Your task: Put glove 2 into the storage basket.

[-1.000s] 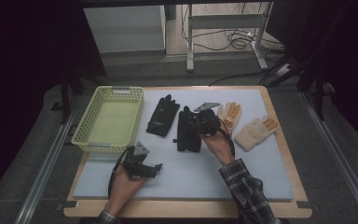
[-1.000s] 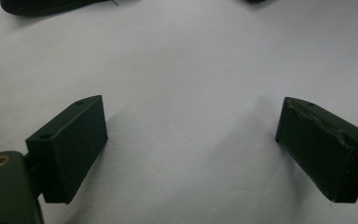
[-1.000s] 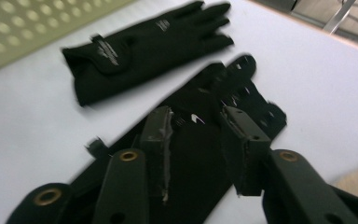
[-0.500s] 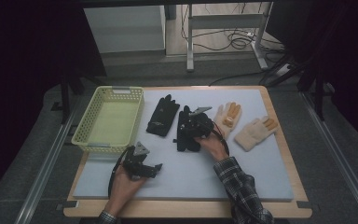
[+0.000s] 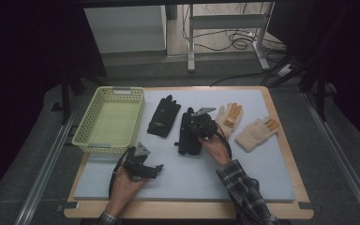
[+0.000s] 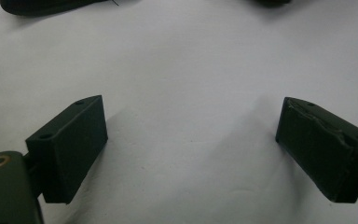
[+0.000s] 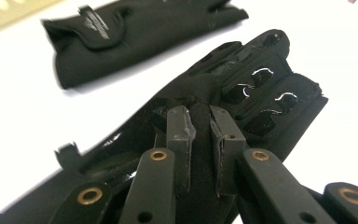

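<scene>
Pinch on the black padded fabric glove [image 5: 188,134] at mid-bench, with the yellow plastic lattice basket [image 5: 85,136] off to its left.

Right tongs [image 5: 198,129] sit on top of this glove, whose long axis runs away from the person, fingers toward the far edge; in the right gripper view the jaws stand nearly together, clamped on a raised fold of its black cloth [image 7: 200,135], so the glove looks gripped yet flat on the white bench [image 5: 243,173]. The basket lies leftward across a second black fabric glove [image 5: 164,117], so a carry there would likely pass over it. Left tongs [image 5: 155,169] rest near the front edge, nearer the basket but well apart from both gloves, jaws wide apart over bare bench and holding nothing. Two cream knitted gloves [image 5: 243,126] lie to the right.
</scene>
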`<state>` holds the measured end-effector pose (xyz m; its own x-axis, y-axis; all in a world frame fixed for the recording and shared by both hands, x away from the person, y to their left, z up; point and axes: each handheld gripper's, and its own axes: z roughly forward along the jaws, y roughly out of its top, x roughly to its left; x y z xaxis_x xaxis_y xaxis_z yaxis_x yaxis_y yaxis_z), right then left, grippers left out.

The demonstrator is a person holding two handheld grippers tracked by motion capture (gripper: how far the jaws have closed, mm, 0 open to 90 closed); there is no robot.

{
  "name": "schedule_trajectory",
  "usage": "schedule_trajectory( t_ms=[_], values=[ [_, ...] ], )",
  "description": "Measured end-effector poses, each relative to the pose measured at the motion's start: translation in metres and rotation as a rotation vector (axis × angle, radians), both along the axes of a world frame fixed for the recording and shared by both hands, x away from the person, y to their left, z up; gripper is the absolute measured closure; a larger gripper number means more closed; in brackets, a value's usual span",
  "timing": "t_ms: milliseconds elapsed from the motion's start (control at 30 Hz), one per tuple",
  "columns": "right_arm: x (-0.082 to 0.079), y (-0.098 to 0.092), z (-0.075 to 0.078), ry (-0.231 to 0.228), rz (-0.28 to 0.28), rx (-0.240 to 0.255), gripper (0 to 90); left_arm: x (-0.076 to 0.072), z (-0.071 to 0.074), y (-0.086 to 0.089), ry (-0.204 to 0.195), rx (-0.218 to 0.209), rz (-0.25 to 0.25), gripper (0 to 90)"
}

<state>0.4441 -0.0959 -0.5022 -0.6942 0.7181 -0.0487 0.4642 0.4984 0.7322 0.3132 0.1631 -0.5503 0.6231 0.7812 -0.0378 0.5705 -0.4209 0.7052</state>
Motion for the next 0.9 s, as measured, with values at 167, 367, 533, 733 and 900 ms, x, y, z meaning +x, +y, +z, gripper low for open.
schedule_trajectory(
  t_ms=[167, 367, 533, 733, 900],
  values=[
    [-0.029, -0.01, 0.02, -0.007, 0.0, 0.041, 78.7, 0.0, 0.0, 0.0, 0.0, -0.006, 0.003, 8.9],
    [-0.069, -0.017, 0.019, 0.009, 0.01, 0.069, 78.2, 0.0, 0.0, -0.001, -0.003, -0.01, 0.007, 8.9],
    [-0.085, -0.019, -0.003, 0.024, 0.033, 0.07, 65.1, 0.0, 0.0, -0.001, -0.002, -0.008, 0.005, 8.8],
    [-0.066, -0.023, 0.004, 0.044, 0.043, 0.126, 53.7, 0.0, 0.0, 0.0, -0.001, -0.004, 0.003, 8.9],
    [-0.052, -0.014, 0.009, 0.032, 0.056, 0.12, 55.2, 0.0, 0.0, 0.0, -0.001, -0.005, 0.003, 8.9]
  ],
)
